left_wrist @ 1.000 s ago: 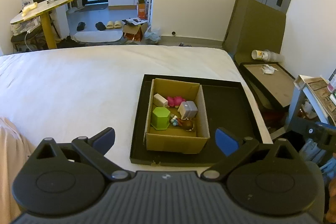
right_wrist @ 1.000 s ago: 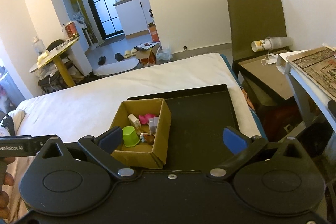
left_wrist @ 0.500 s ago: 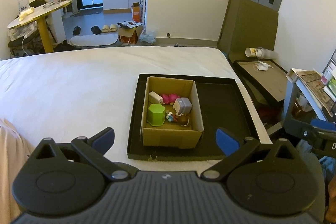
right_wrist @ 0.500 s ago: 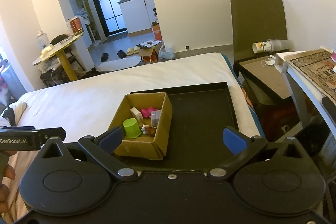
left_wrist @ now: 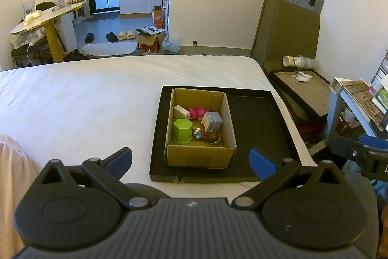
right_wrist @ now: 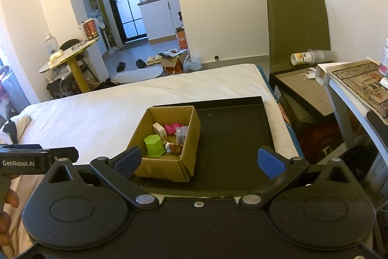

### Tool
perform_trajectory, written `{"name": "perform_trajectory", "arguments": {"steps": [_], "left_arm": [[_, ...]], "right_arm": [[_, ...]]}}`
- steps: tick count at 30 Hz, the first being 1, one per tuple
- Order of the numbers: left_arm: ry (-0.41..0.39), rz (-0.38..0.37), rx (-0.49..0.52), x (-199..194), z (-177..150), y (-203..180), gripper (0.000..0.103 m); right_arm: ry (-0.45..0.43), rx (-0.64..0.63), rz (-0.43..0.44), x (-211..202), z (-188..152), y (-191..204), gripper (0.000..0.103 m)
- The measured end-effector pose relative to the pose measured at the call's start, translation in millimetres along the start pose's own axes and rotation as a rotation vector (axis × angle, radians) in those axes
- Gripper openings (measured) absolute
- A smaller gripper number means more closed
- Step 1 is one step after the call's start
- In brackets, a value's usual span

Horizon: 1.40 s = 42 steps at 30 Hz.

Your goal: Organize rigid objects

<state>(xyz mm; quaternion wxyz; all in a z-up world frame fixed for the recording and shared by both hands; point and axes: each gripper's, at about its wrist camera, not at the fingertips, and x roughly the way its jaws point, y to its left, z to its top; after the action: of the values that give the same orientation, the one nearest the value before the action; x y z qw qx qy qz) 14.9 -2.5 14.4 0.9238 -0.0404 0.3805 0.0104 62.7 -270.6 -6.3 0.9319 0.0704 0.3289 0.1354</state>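
While both cameras look down on the same bed (left_wrist: 84, 108), we see from the left wrist view the cardboard box (left_wrist: 198, 157) almost straight ahead of the left gripper (left_wrist: 191, 162), whose blue fingers are spread wide and grasp nothing. The box stands in the left half of a black tray (left_wrist: 257, 128), and from this side all its contents are clear: a green hexagonal container (left_wrist: 181, 130) nearest to us, a white block (left_wrist: 180, 111) behind it, a pink toy (left_wrist: 198, 112) at the far wall, a grey cube (left_wrist: 213, 121) to the right, and a small brown figure (left_wrist: 211, 136) in front of the cube.

From the right wrist view the box (right_wrist: 167, 165) lies ahead and to the left of the right gripper (right_wrist: 198, 160), which is also released and empty. Here the near right wall of the box hides part of the grey cube (right_wrist: 181, 134) and of the brown figure (right_wrist: 175, 149), but the bare right half of the tray (right_wrist: 230, 128) shows better. Only this view shows the other tool with its "GenRobot.AI" label (right_wrist: 18, 163) at the far left, and a hand (right_wrist: 7, 215) below it.

Beyond the bed we see a yellow-legged round table (left_wrist: 46, 18), slippers (left_wrist: 127, 34) on the floor, and to the right a side table (right_wrist: 356, 81). Nothing stands between either gripper and the box.
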Motion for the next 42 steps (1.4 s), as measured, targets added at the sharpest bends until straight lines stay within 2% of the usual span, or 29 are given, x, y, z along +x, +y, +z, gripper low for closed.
{"name": "perform_trajectory", "arguments": {"steps": [42], "left_arm": [[-0.009, -0.001, 0.010, -2.0, -2.0, -1.0, 0.102]], "right_arm": [[0.005, -0.014, -0.020, 1.2, -0.6, -3.1, 0.103]]}}
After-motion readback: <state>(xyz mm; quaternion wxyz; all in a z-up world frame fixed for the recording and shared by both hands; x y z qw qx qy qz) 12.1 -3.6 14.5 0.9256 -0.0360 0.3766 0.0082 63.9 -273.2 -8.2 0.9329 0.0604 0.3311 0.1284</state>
